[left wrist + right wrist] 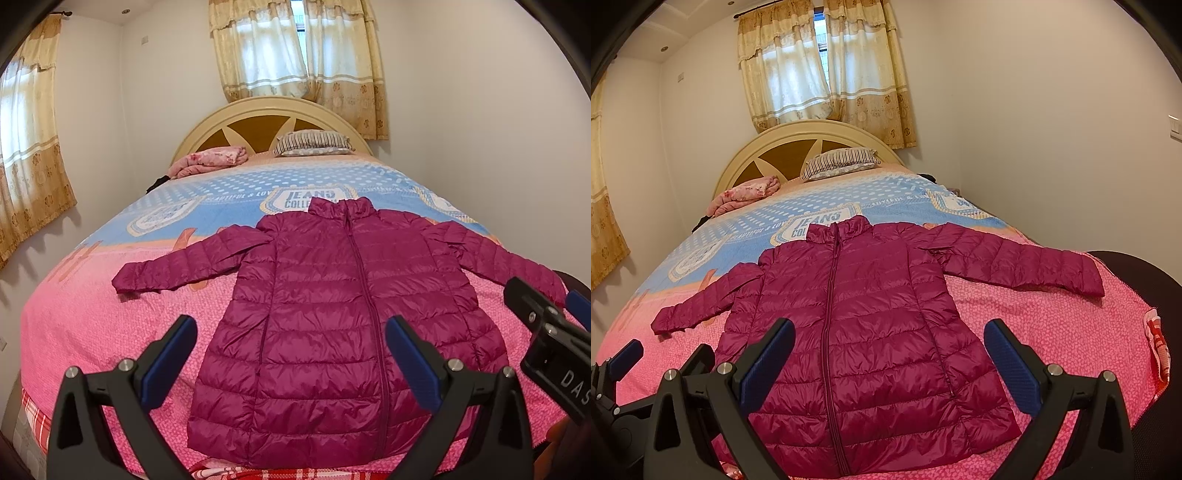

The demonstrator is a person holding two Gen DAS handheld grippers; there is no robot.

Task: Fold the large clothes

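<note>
A magenta quilted puffer jacket (332, 314) (857, 325) lies flat on the bed, front up and zipped, collar toward the headboard, both sleeves spread out to the sides. My left gripper (291, 354) hovers open above the jacket's hem with nothing between its blue pads. The right gripper (890, 354) is open too, held over the lower right half of the jacket. In the left wrist view the right gripper (550, 317) shows at the right edge. The left gripper (624, 358) shows at the lower left of the right wrist view.
The bed (92, 314) has a pink and blue printed cover. A striped pillow (314, 144) and a folded pink blanket (210, 160) lie by the cream headboard (266, 110). Walls stand close on both sides, with curtained windows (295, 48) behind. A dark rounded object (1137, 269) sits at the bed's right edge.
</note>
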